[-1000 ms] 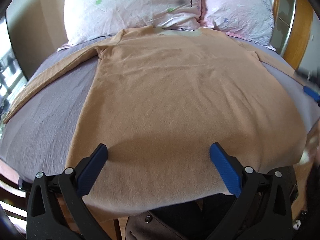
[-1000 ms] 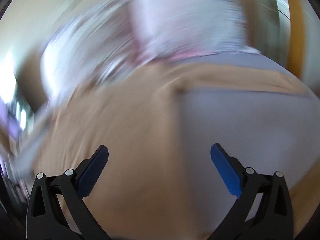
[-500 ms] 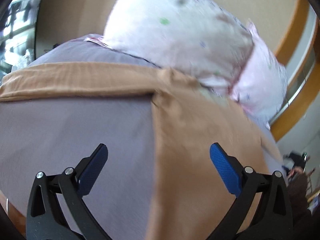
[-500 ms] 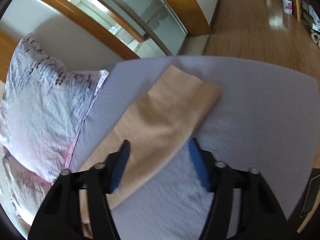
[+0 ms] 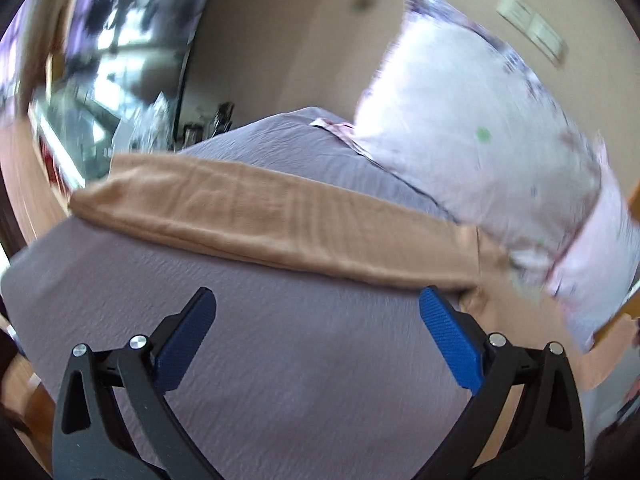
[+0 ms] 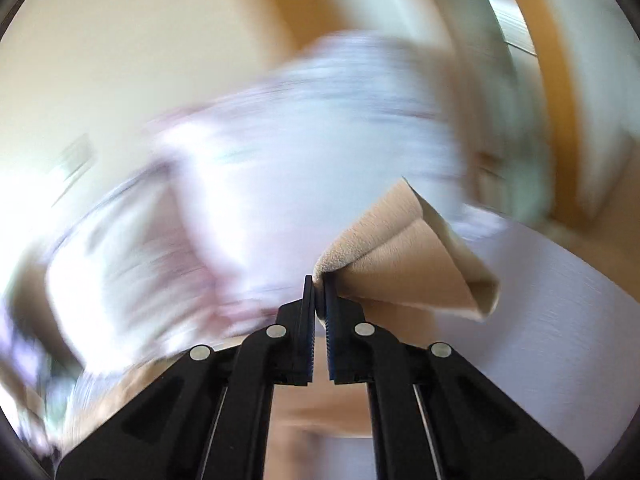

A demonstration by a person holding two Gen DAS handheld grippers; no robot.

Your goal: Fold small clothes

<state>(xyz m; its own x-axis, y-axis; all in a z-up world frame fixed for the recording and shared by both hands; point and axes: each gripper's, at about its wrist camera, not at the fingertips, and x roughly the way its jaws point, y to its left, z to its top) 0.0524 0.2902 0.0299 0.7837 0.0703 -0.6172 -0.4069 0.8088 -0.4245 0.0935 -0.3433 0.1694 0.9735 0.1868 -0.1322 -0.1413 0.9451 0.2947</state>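
Shirt first: it's the tan long-sleeved one lying on the grey bed sheet, and you've now got the end of its right sleeve off the bed. Half a second ago your right gripper was only straddling that cuff with the pads apart; now the two blue pads are pressed together on a bunch of the tan cloth, and the cuff stands up in a little cone above them. The blur in that view says you're mid-swing, so I'd guess you're carrying the sleeve across toward the body for the first fold. Can't tell from here how much of the sleeve is trailing behind.

Your left gripper is a different story. A second ago it was over the hem, and it has since turned to face the left sleeve, which lies stretched flat across the sheet, just beyond the tips. Its pads are spread wide with nothing between them, only bare sheet under them.

Around it: two pale floral pillows sit at the head of the bed, touching the shirt's shoulder and collar end. That's what I'd watch, since a sleeve swung too high could drag against them. Wall, window and a wooden door frame are farther off.
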